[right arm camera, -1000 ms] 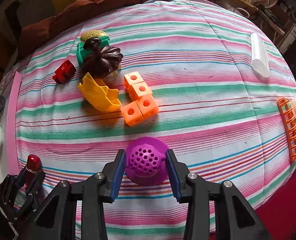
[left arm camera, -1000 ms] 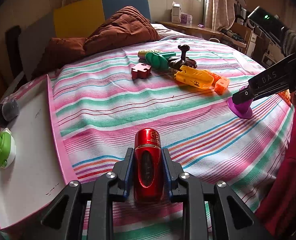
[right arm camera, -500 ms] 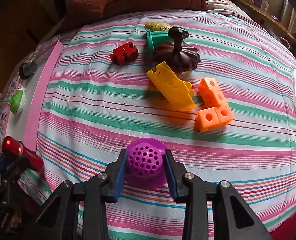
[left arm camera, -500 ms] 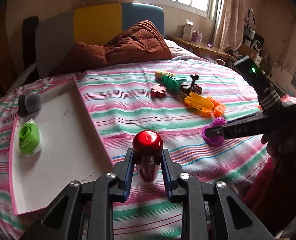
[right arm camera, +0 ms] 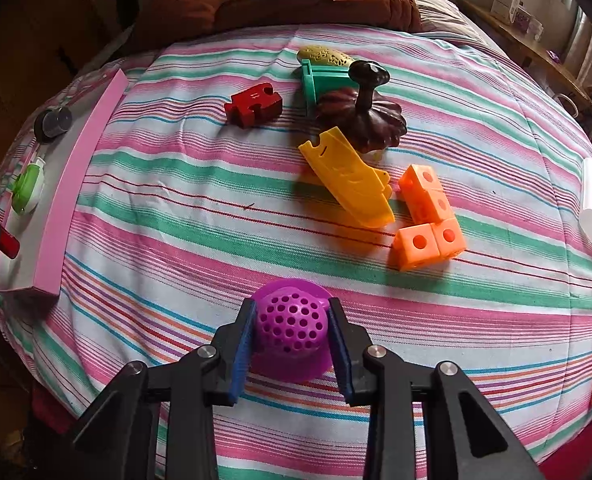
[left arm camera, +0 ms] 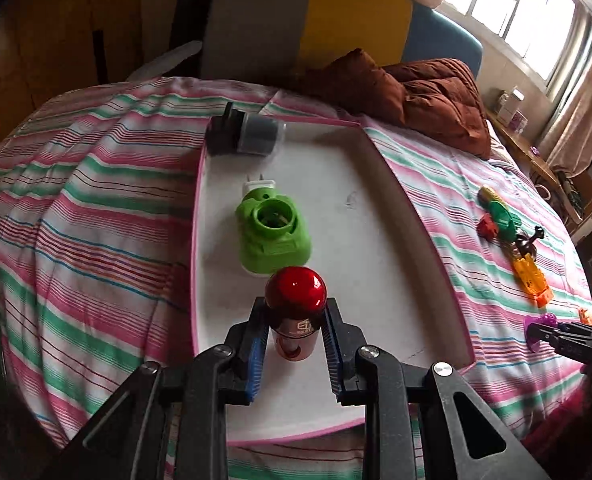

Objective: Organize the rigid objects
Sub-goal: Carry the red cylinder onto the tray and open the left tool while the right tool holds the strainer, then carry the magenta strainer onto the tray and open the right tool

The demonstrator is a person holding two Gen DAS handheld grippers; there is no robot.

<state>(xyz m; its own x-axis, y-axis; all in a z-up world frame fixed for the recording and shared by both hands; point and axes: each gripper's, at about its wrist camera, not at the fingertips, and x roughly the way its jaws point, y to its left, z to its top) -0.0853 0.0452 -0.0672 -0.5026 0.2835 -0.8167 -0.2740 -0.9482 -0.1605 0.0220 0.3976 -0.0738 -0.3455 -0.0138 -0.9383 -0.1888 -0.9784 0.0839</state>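
Having swung from striped bedcover point(left arm camera: 95, 240) to over pink-rimmed tray point(left arm camera: 376, 216); left gripper point(left arm camera: 293, 344) clamping glossy red bottle point(left arm camera: 296, 304) nr green plug-in point(left arm camera: 271, 236). R view: right gripper point(right arm camera: 291, 340) pinching perforated purple strainer point(right arm camera: 291, 328) resting on bedcover.

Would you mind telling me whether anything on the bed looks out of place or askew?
Nothing looks damaged or spilled. The one oddity is the loose pile on the striped bedspread: the yellow piece leans against the dark brown knobbed lid, outside the pink-rimmed tray, where only the green plug-in device and grey adapter lie.
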